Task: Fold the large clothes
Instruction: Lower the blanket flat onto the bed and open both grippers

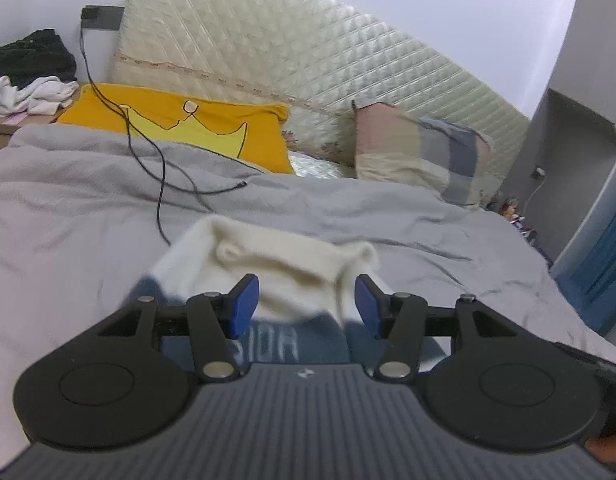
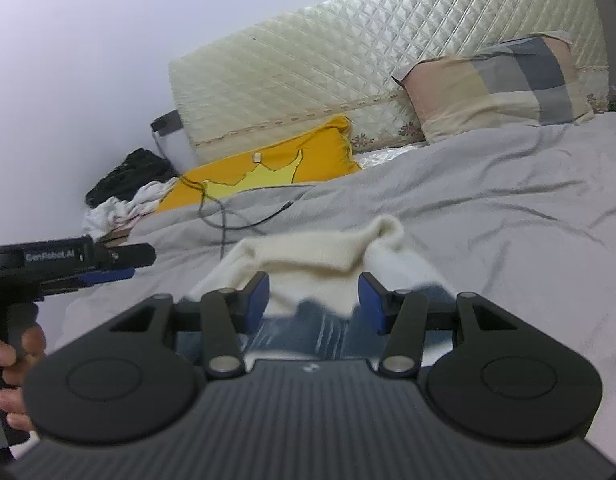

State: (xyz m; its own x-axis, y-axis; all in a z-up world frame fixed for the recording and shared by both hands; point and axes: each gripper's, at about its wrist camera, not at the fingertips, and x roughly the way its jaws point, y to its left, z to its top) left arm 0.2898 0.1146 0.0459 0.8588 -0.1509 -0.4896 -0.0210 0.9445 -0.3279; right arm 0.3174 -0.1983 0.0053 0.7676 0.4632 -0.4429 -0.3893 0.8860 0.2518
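Cream-and-blue sweater point(image 1: 276, 256), apparently folded, lies blurred on the bed beyond both released hand-held grippers.

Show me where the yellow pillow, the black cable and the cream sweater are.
yellow pillow point(image 1: 212, 128), left wrist view, its printed front.
black cable point(image 1: 160, 184), left wrist view, loop on the grey blanket.
cream sweater point(image 2: 308, 258), right wrist view, its folded top.

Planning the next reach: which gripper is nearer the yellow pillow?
Left. The left gripper has the yellow pillow ahead, slightly to its left. The right gripper sits beside the left one, on the side away from the pillow.
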